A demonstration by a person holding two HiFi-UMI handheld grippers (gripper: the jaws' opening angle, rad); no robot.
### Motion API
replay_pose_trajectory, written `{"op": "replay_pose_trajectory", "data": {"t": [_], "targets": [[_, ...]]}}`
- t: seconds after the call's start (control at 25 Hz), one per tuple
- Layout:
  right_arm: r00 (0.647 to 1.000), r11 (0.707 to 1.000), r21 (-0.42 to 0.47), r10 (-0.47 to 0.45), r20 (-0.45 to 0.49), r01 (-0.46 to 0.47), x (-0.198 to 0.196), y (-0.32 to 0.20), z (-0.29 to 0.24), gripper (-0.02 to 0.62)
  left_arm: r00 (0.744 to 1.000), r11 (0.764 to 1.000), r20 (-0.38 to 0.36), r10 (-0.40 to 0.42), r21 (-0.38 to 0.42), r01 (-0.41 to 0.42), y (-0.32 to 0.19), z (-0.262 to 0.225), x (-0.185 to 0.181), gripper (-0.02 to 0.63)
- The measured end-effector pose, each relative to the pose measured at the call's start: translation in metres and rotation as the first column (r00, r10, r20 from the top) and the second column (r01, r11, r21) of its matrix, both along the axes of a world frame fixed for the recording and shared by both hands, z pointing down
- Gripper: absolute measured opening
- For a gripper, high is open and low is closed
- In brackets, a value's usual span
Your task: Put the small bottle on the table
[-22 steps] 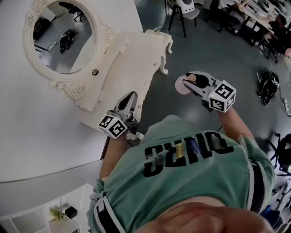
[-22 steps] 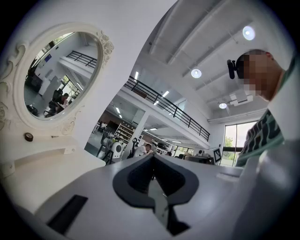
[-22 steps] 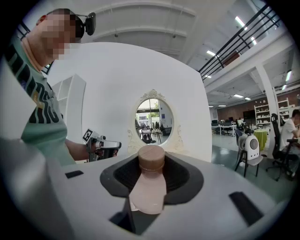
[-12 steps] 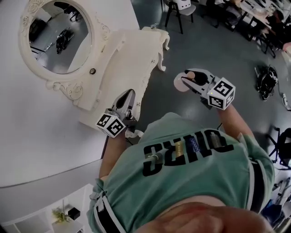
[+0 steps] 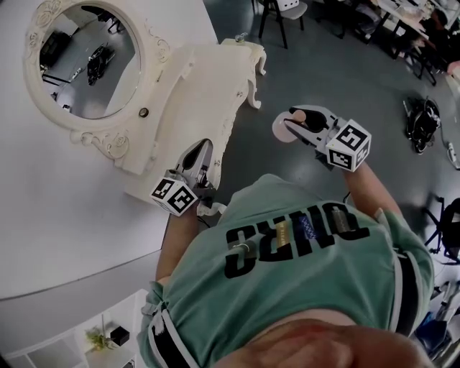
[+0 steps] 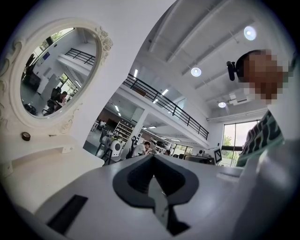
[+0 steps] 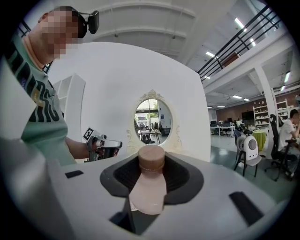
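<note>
The small pinkish bottle [image 5: 282,131] hangs over the grey floor, right of the white dressing table [image 5: 208,79]. My right gripper [image 5: 295,122] is shut on it. In the right gripper view the bottle [image 7: 149,187] stands upright between the dark pads, cap up. My left gripper [image 5: 203,147] hovers at the table's front right edge, jaws shut with nothing between them. The left gripper view shows the left gripper [image 6: 153,159] with its tips touching, beside the tabletop [image 6: 42,173]. From the right gripper view, the left gripper [image 7: 105,145] lies left of the bottle.
An oval mirror [image 5: 83,61] rises at the back of the dressing table against a white wall. A chair [image 5: 284,14] and desks stand beyond. Bags [image 5: 420,133] lie on the floor at right. A white shelf with a small plant [image 5: 97,338] is at lower left.
Both grippers keep nearly the same pose, the right one still holding the bottle. The whole head view has drifted slightly up and left.
</note>
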State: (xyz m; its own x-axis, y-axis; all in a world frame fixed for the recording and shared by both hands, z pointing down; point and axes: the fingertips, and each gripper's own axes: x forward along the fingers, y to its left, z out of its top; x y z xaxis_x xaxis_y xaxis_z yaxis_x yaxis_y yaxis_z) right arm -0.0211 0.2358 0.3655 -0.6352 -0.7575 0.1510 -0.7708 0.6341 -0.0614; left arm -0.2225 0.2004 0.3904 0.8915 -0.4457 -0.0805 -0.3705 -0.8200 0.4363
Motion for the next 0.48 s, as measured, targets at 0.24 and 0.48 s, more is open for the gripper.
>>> {"op": "replay_pose_trajectory", "data": {"t": [0.24, 0.48], "targets": [[0.999, 0.999, 0.015, -0.038, -0.014, 0.038, 0.025, 0.005, -0.007, 0.123, 0.999, 0.999, 0.0, -0.034, 0.019, 0.034, 0.006, -0.009, 0.031, 0.009], [0.997, 0.997, 0.018, -0.074, -0.036, 0.074, 0.066, 0.013, -0.009, 0.123, 0.998, 0.998, -0.002, -0.063, 0.027, 0.063, 0.017, -0.009, 0.079, 0.009]]}}
